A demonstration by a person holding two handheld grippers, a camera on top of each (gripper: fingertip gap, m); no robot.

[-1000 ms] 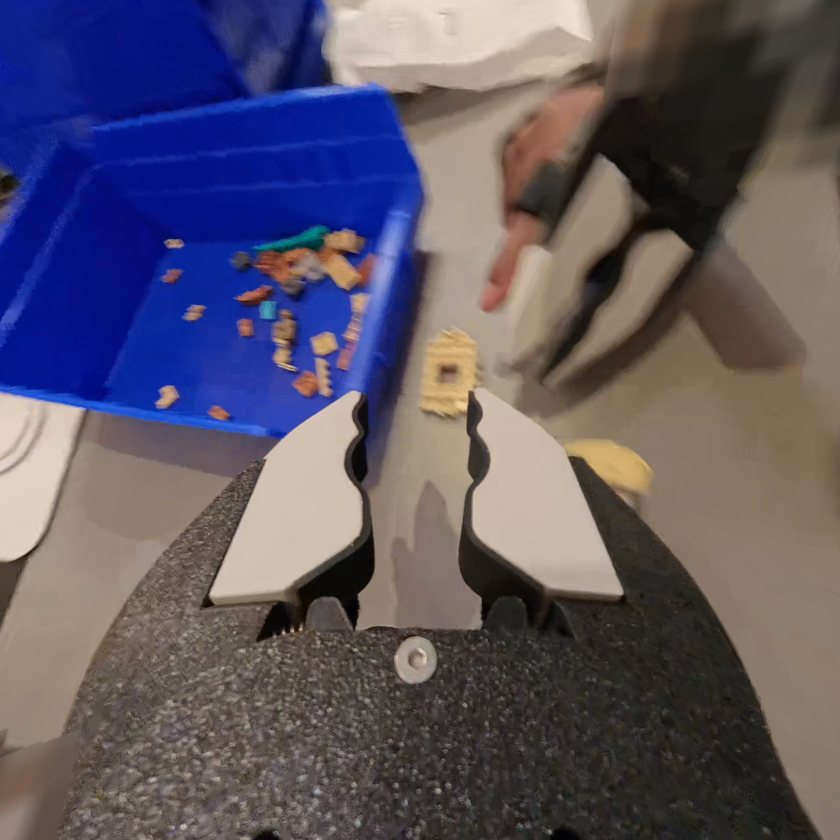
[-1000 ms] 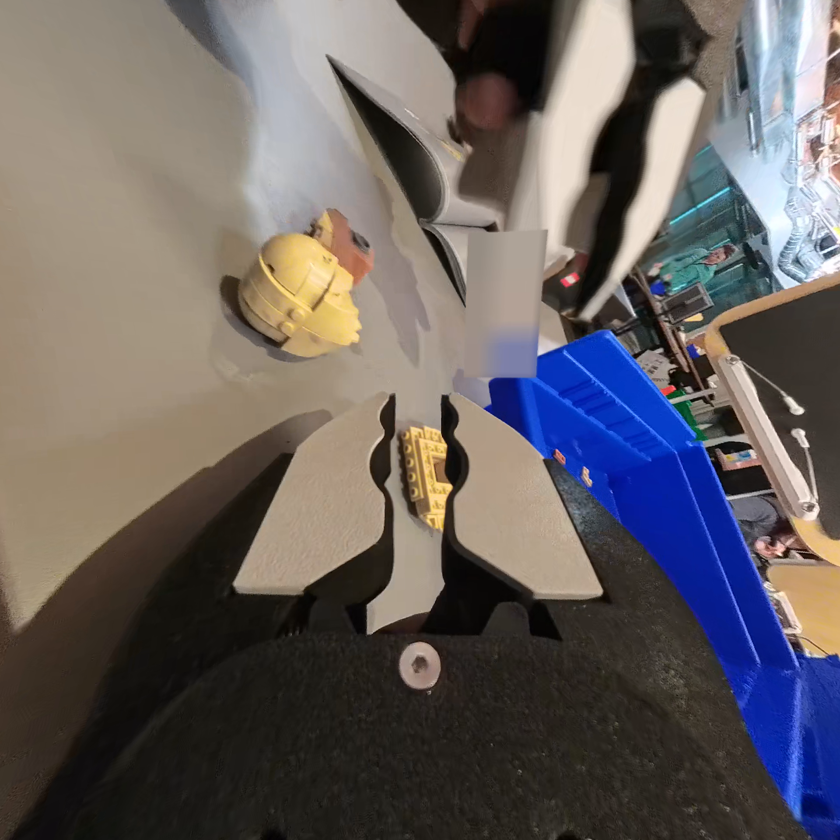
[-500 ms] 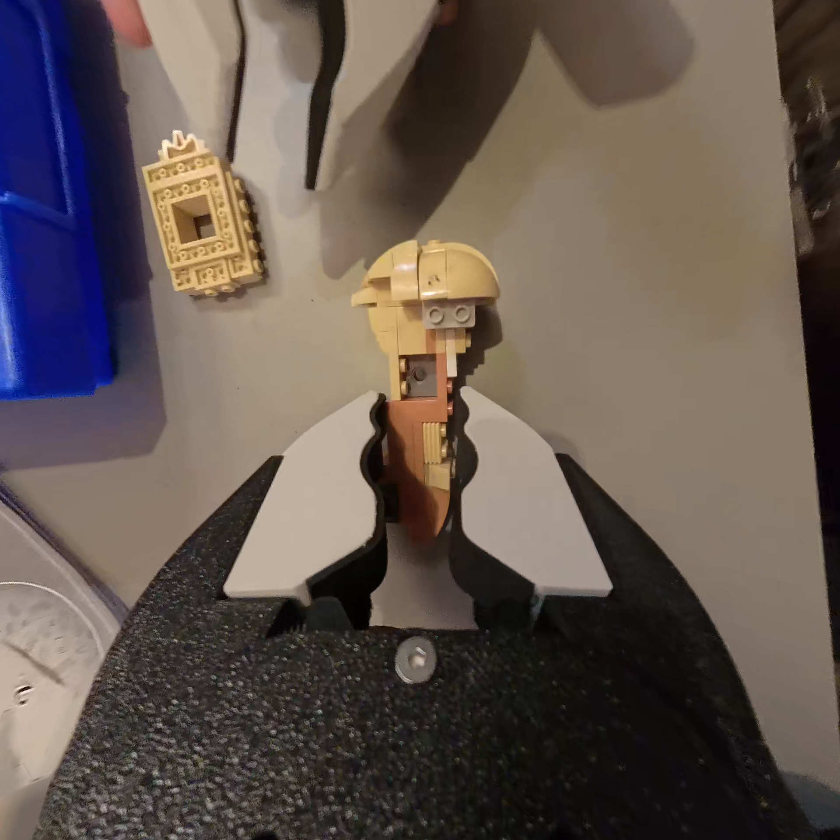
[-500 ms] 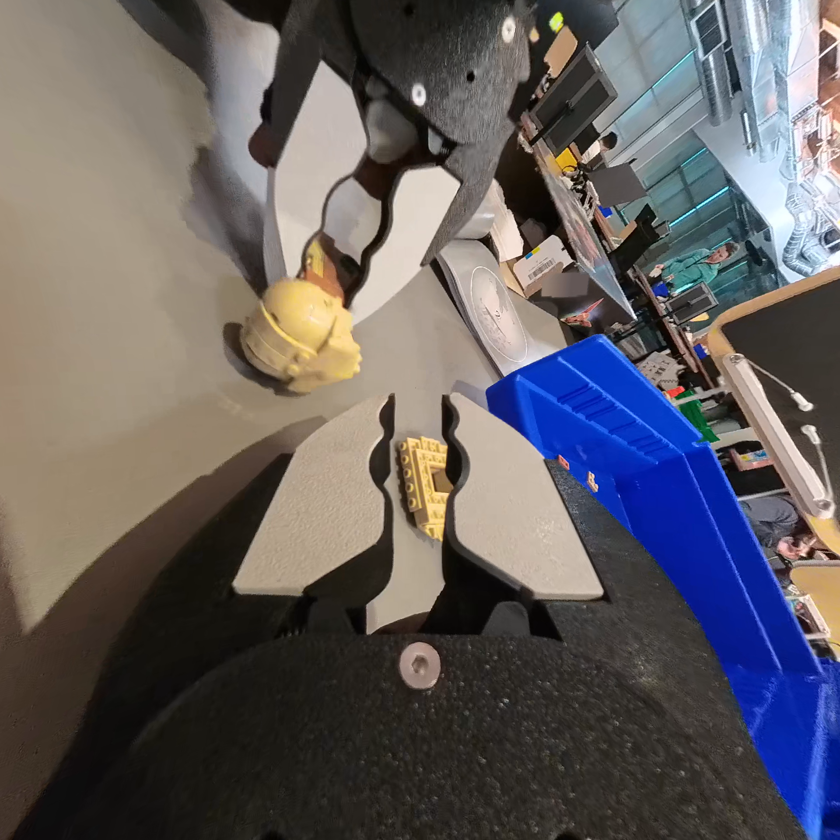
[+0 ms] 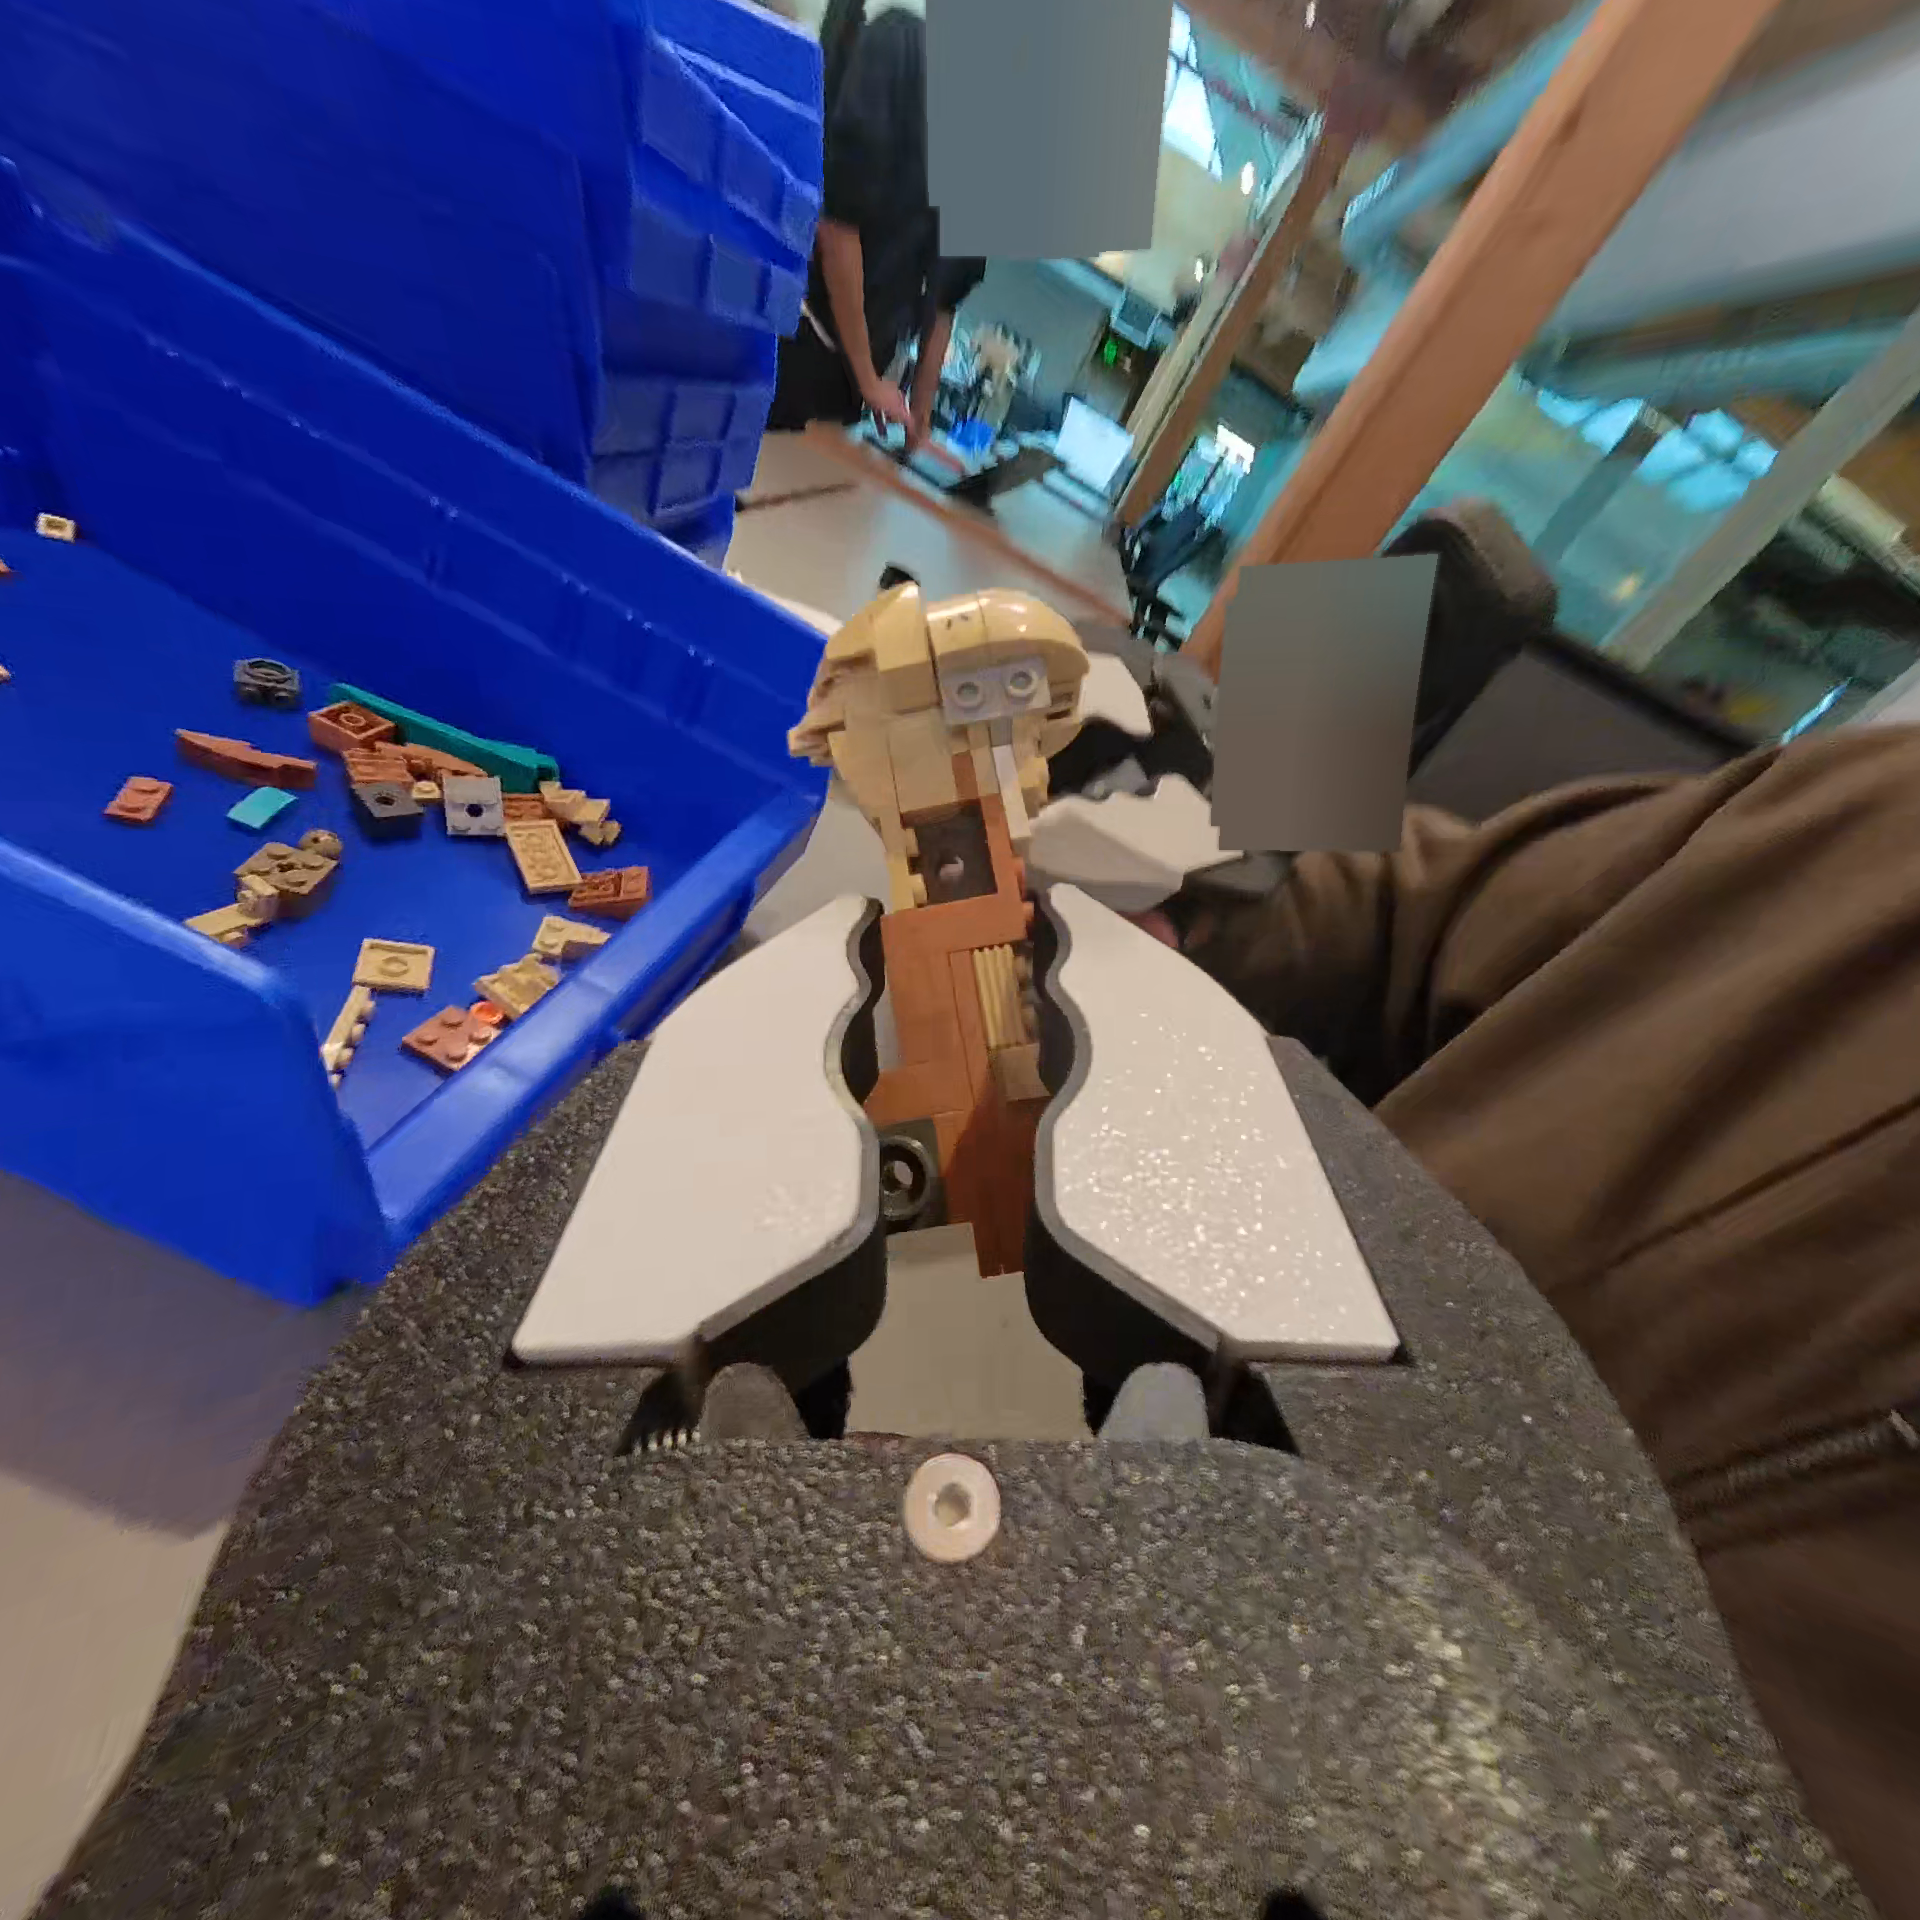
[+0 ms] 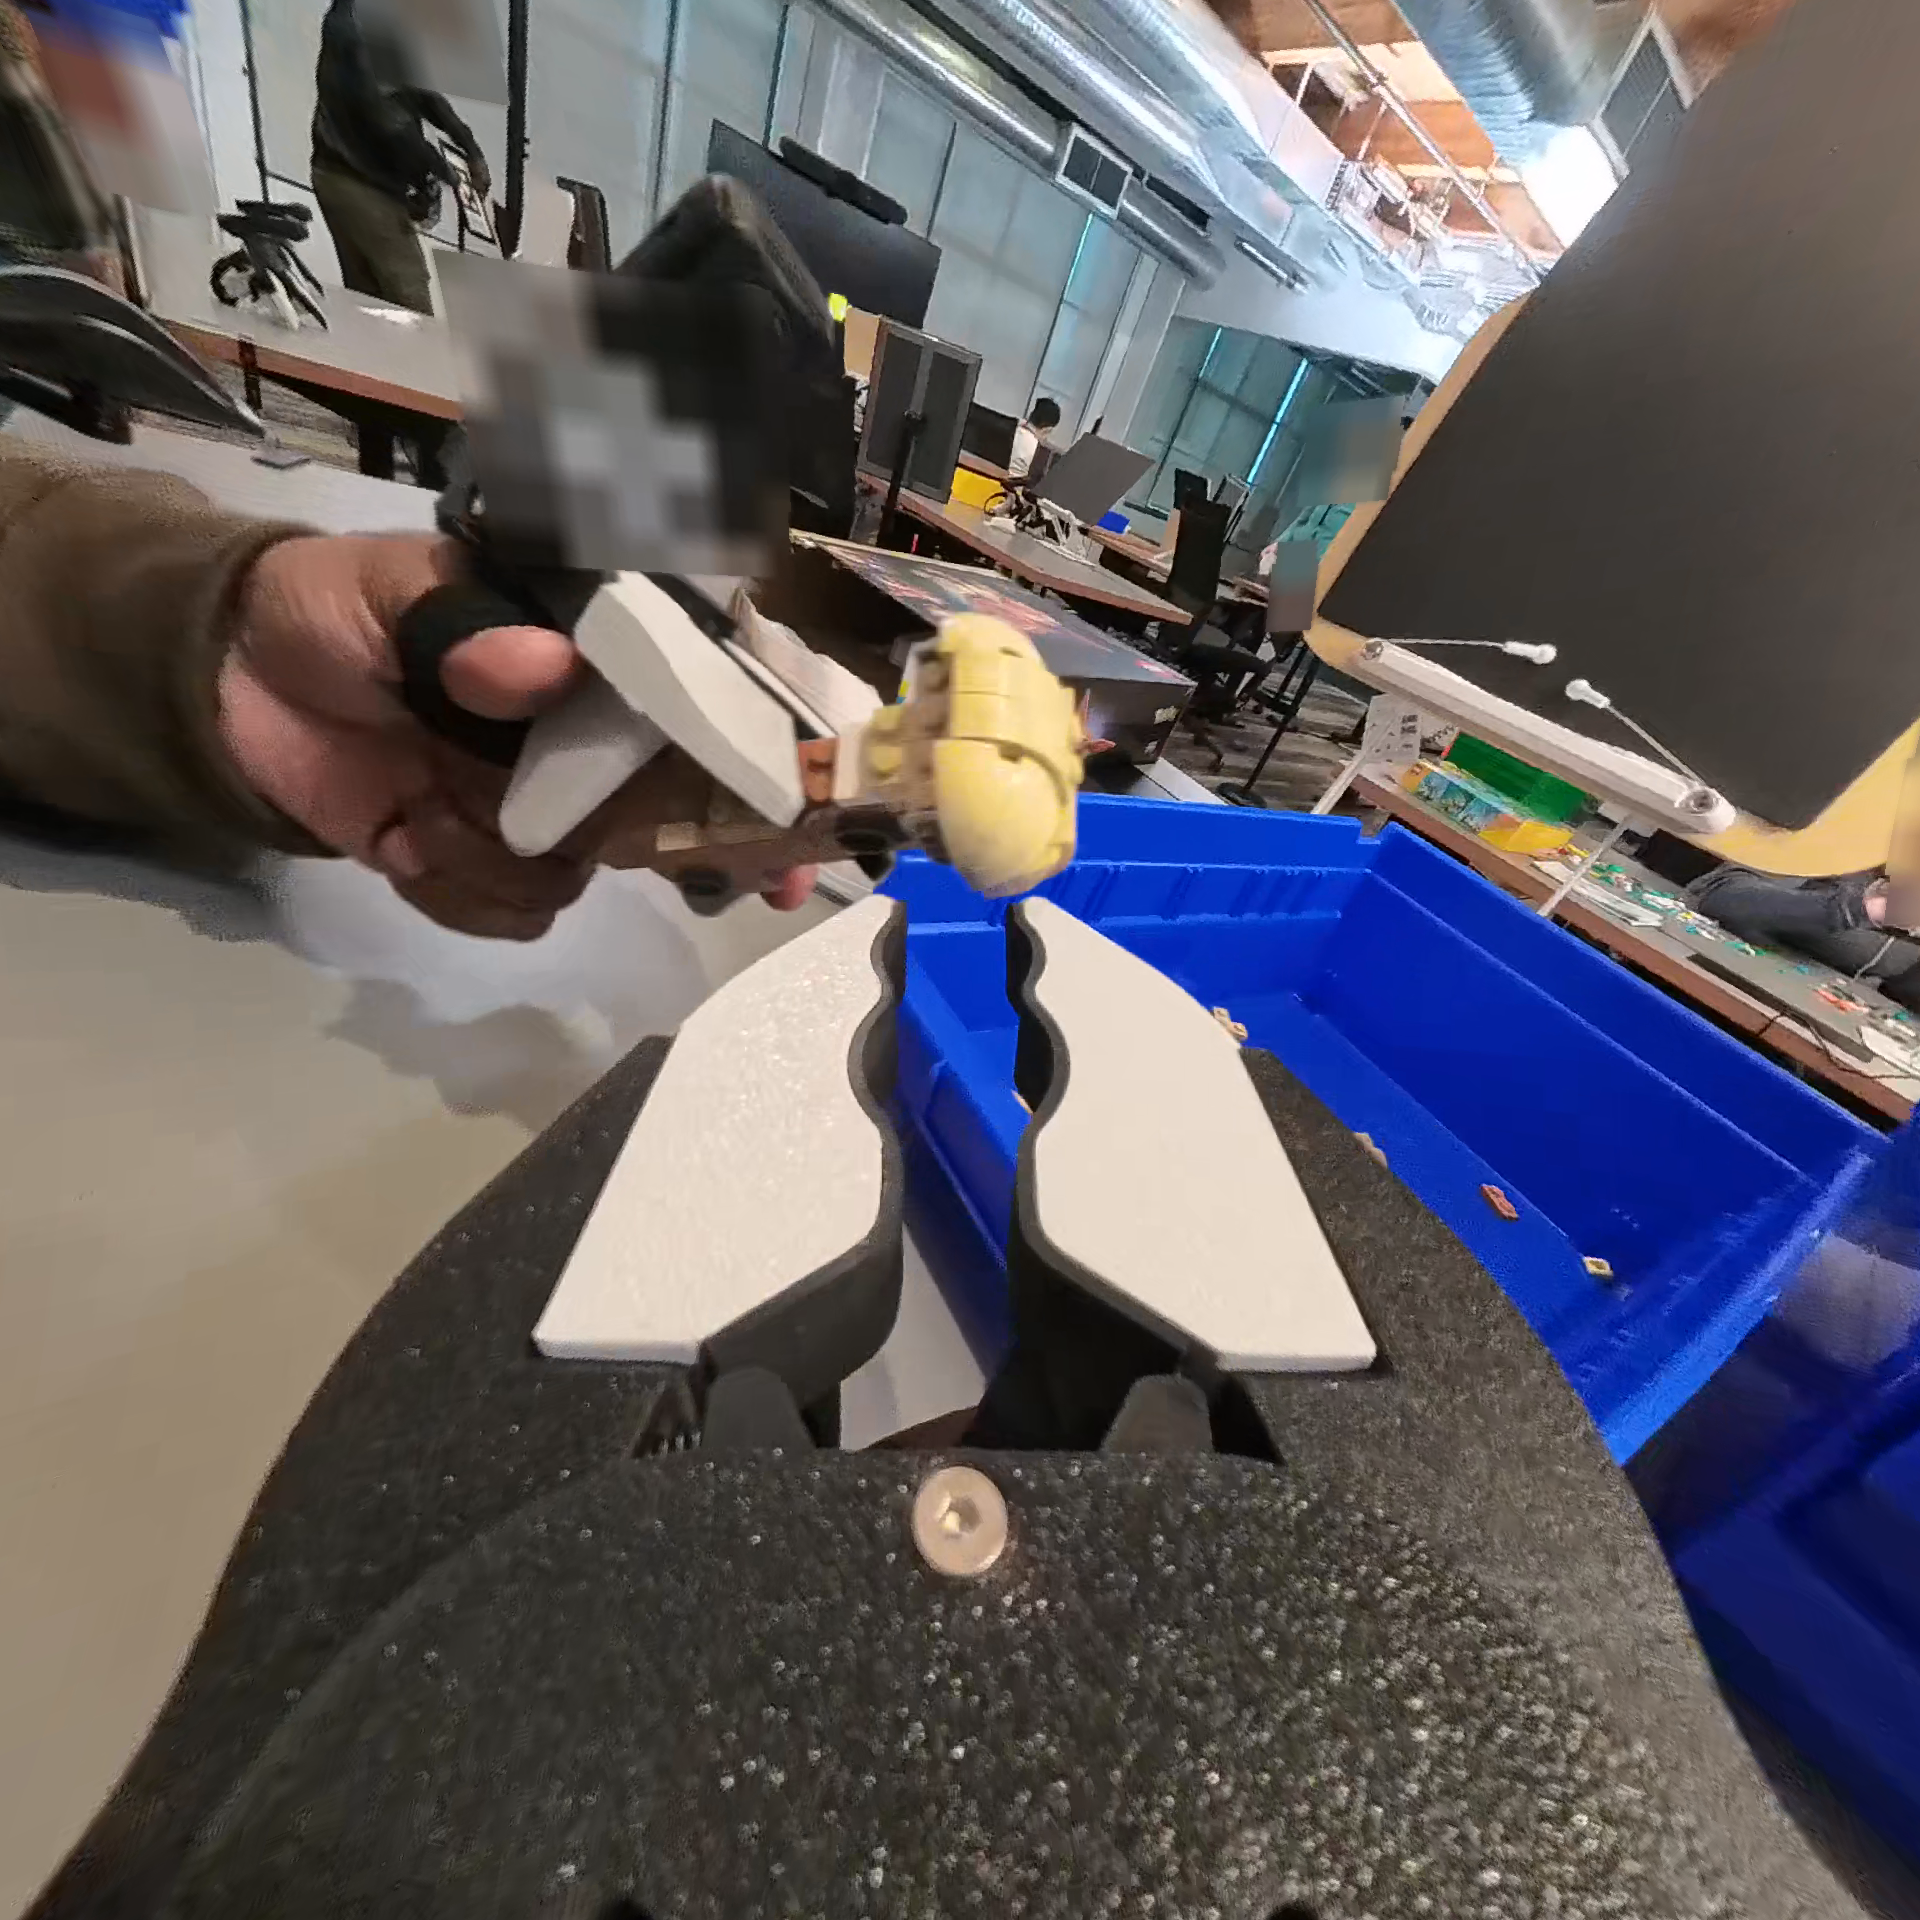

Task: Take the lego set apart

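My left gripper (image 5: 956, 909) is shut on a brick model (image 5: 961, 717), pads pressing the brown stem, and its tan domed head sticks out ahead. It holds the model in the air beside a blue bin (image 5: 156, 1122) with several loose small bricks (image 5: 468, 810) in it. The right wrist view shows the same grasp from the side: the left gripper (image 6: 800, 790), in a person's hand (image 6: 343, 727), grips the model (image 6: 997, 758) above the bin (image 6: 1455, 987). My right gripper (image 6: 958, 914) is open with nothing between its fingers, just below the model.
More blue bins (image 5: 520, 208) are stacked behind the first. A brown sleeve (image 5: 1662, 1039) fills the right of the left wrist view. The grey tabletop (image 6: 208, 1143) lies to the left. A black board on a pale arm (image 6: 1662, 416) hangs at the upper right. People and desks stand far behind. The tips of both grippers are at nearly the same place.
My left gripper closed on the model lying on the table and lifted it up next to the bin. My right gripper rose from the tan frame piece, which is out of view now.
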